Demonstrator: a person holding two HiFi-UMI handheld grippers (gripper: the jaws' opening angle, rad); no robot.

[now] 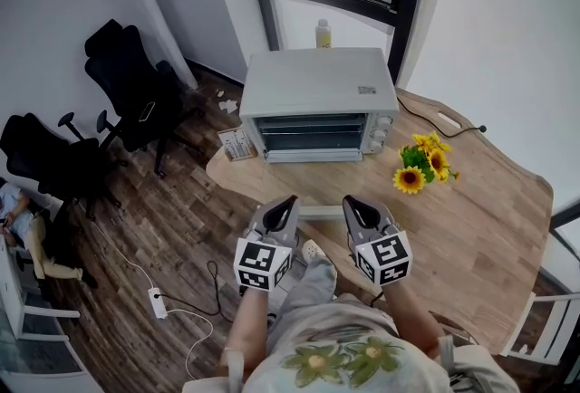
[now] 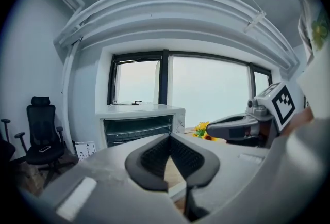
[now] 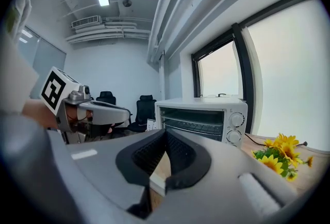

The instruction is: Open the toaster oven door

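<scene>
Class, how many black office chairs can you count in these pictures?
2. One chair stands on the floor left of the oven; the other chair is at the picture's left edge. Others may be hidden.

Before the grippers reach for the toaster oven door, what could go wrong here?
1. Both the left gripper and the right gripper are shut and empty; unless opened, they may only push the toaster oven instead of gripping its closed door.
2. The sunflowers lie on the table near the oven's right front corner, so the right gripper might brush them.
</scene>
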